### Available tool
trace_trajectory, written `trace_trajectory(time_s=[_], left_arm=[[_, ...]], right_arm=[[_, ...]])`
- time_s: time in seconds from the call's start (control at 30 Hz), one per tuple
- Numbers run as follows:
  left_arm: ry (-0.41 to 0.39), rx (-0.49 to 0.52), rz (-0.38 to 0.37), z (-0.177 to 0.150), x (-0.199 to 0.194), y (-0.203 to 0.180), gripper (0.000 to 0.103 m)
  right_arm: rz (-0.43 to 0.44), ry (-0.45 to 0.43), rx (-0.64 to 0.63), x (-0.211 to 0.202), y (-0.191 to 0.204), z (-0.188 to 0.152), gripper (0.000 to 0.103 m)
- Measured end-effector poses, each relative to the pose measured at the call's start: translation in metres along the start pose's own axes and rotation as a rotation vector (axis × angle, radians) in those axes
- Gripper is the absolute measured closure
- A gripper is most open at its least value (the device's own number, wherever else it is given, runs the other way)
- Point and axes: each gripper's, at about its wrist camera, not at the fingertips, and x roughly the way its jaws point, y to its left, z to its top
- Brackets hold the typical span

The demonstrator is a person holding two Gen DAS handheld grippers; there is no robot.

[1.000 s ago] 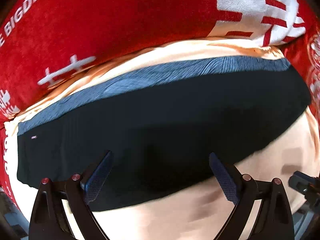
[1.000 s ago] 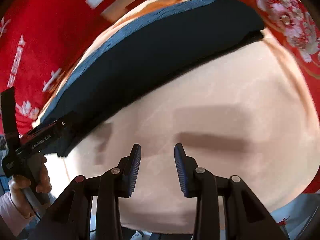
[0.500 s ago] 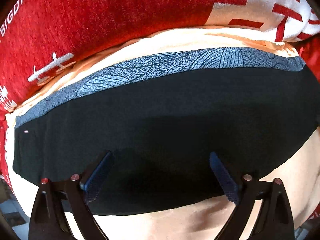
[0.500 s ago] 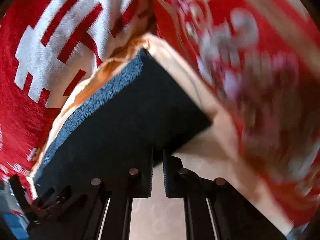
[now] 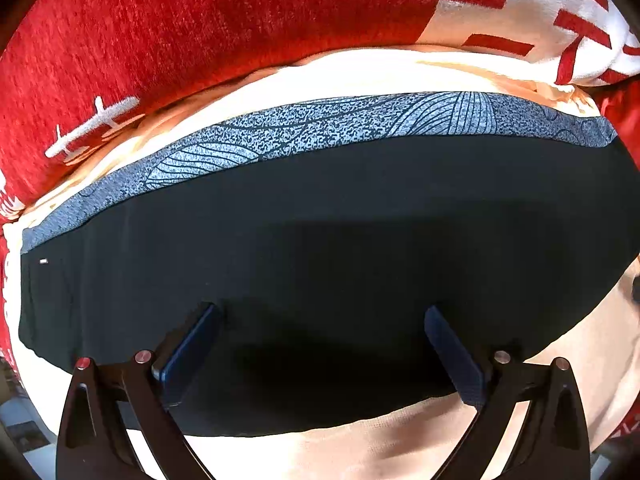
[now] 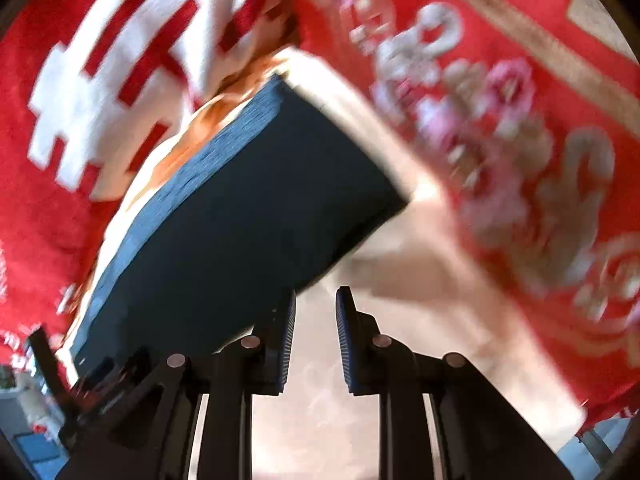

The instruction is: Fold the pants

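Black folded pants [image 5: 340,248] with a grey patterned waistband [image 5: 304,136] lie flat on a peach sheet [image 5: 360,452]. My left gripper [image 5: 320,312] points straight down over the pants' near half, open wide; both fingers [image 5: 188,352] hover above the black cloth with only flat fabric between them. In the blurred right wrist view the pants [image 6: 240,220] run away to the upper left. My right gripper [image 6: 316,300] is at their near right corner, its jaws opening across a narrow gap. Only peach sheet [image 6: 320,400] shows in that gap.
Red blankets with white lettering [image 5: 200,32] bunch up behind the waistband, and a red patterned one [image 6: 520,140] lies along the right side. The left gripper's dark body [image 6: 92,384] shows at the lower left of the right wrist view.
The left gripper sank closer and the pants now fill more of its view. The right gripper swung from the bare sheet to the pants' right end; its jaws nearly shut, then parted a little.
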Motion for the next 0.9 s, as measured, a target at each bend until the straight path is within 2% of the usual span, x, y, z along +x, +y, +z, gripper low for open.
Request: trace_trajectory(time_s=[0.1, 0.2, 0.33, 0.57, 0.7, 0.9], left_arm=[[0.005, -0.002, -0.007, 0.001, 0.002, 0.003, 0.001], [0.000, 0.013, -0.003, -0.002, 0.003, 0.004, 0.001], [-0.002, 0.019, 0.003, -0.002, -0.002, 0.001, 0.001], [-0.006, 0.026, 0.017, -0.002, -0.003, -0.004, 0.001], [-0.005, 0.028, 0.018, -0.002, -0.001, -0.007, 0.001], [-0.006, 0.032, 0.020, 0.001, -0.006, -0.008, 0.001]], right_arm=[[0.072, 0.052, -0.011, 0.006, 0.009, -0.015, 0.070], [0.125, 0.100, 0.002, 0.019, 0.017, -0.024, 0.070], [0.147, 0.117, 0.002, 0.026, 0.026, -0.030, 0.070], [0.148, 0.110, 0.020, 0.030, 0.025, -0.021, 0.070], [0.152, 0.100, 0.041, 0.024, 0.009, -0.019, 0.057], [0.187, 0.087, 0.080, 0.025, -0.001, -0.018, 0.055]])
